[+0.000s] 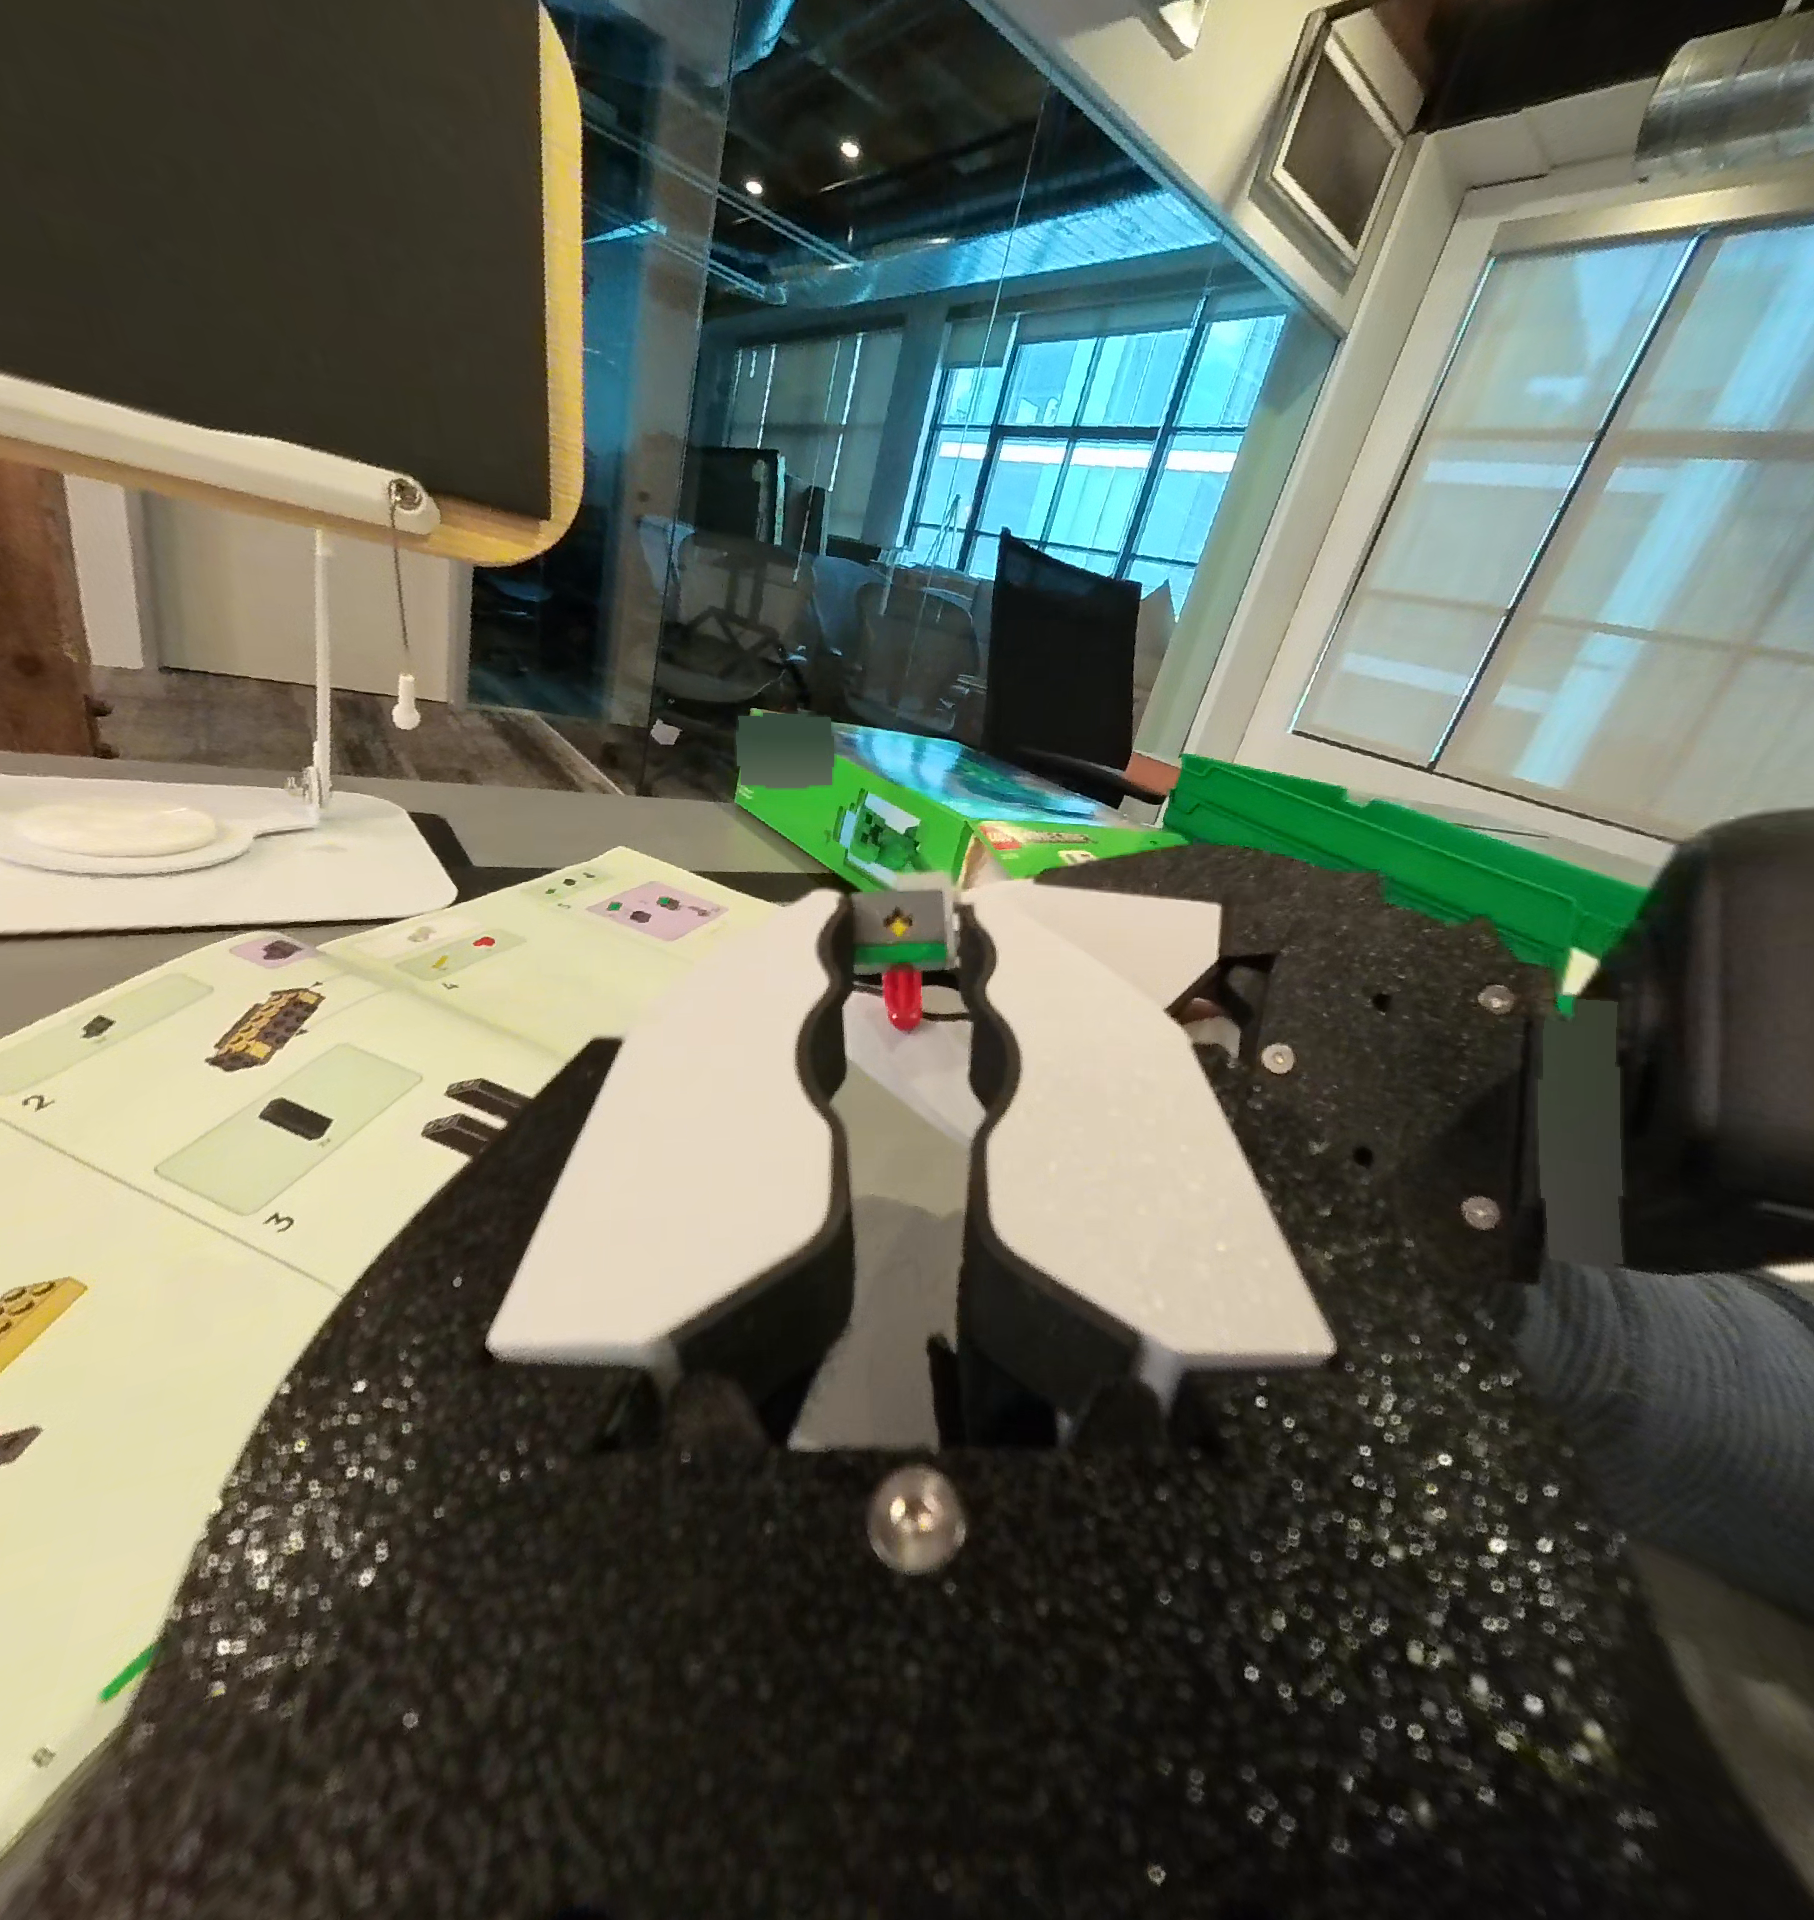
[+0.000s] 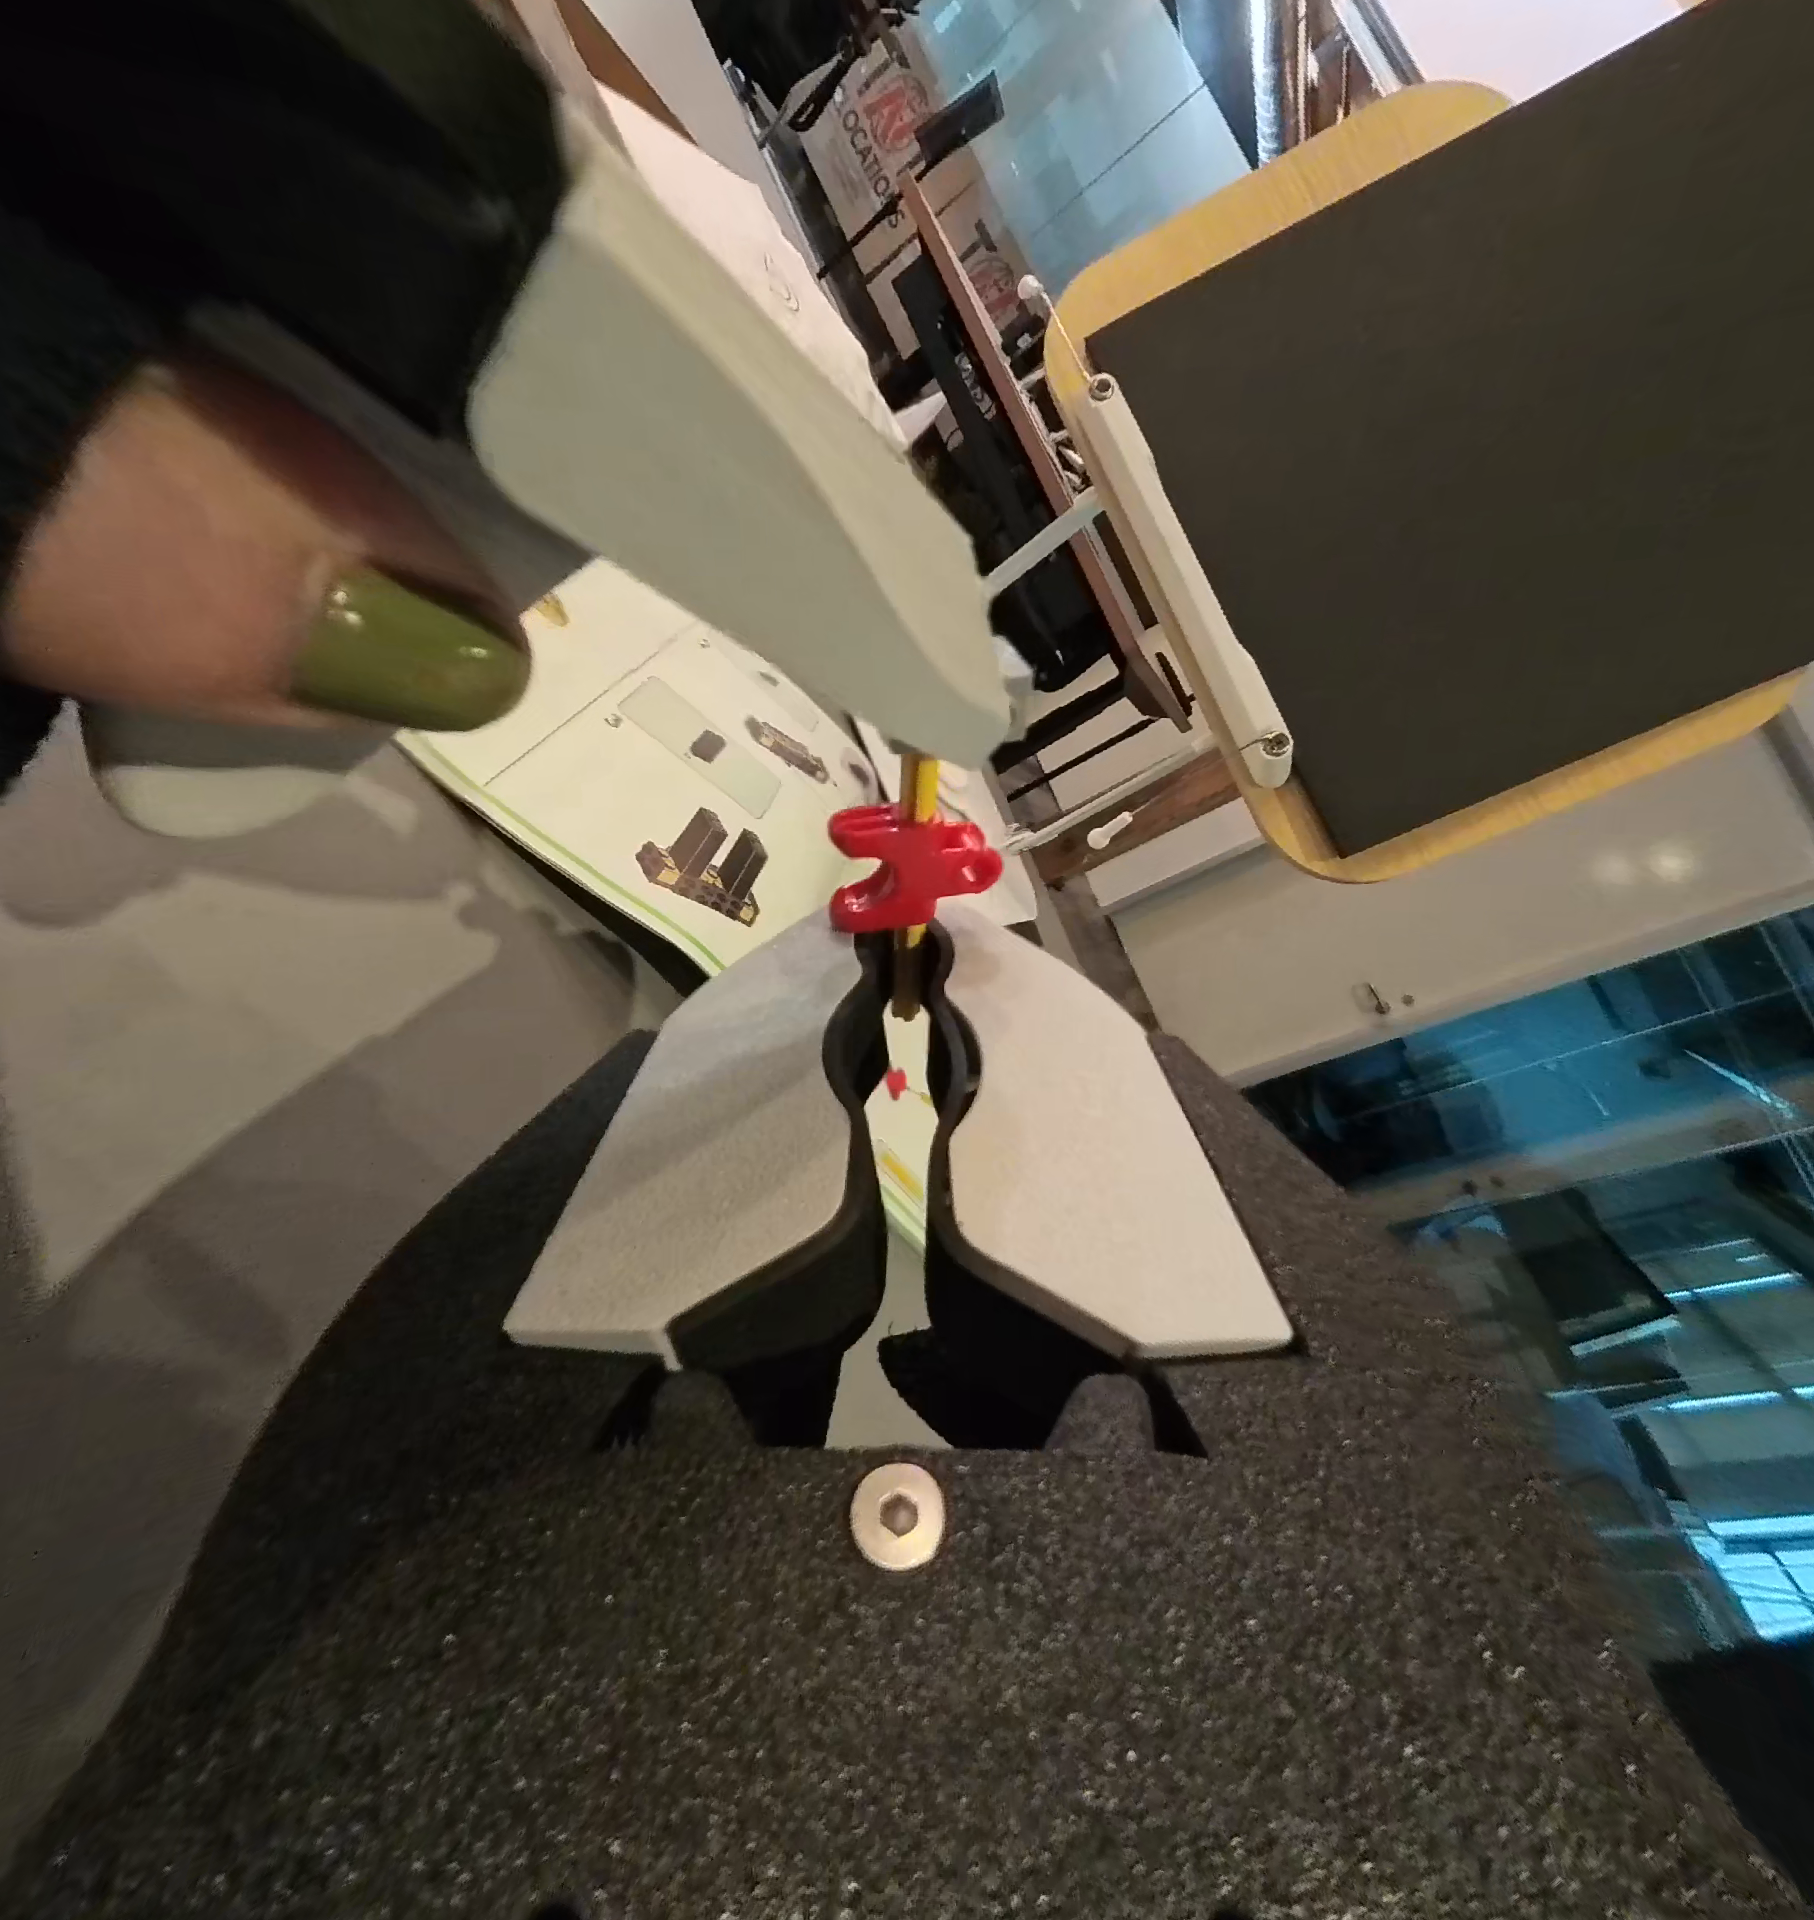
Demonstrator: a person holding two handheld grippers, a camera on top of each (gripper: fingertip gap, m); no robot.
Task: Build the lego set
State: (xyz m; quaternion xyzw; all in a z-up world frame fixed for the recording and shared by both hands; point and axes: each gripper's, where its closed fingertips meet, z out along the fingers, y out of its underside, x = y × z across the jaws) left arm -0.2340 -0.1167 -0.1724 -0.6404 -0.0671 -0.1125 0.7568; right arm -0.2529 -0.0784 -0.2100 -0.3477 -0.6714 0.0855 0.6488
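My left gripper (image 1: 901,925) is shut on a small grey and green lego block (image 1: 898,928) at its fingertips, held above the table. A red connector piece (image 1: 901,1003) sits just below that block. In the right wrist view my right gripper (image 2: 908,951) is shut on a thin yellow rod (image 2: 918,790) that carries the red connector (image 2: 908,862). The rod's far end runs up under a white finger of the left gripper (image 2: 737,520). The block itself is hidden there. The right gripper's black body (image 1: 1350,1039) shows beside my left fingers.
The open instruction booklet (image 1: 207,1091) lies on the grey table at left; it also shows in the right wrist view (image 2: 674,790). A green set box (image 1: 913,810) and a green bin (image 1: 1402,852) stand behind. A white pad (image 1: 155,862) and a dark yellow-rimmed board (image 1: 259,260) are at far left. The grippers' ends are close to 6 centimeters from one another.
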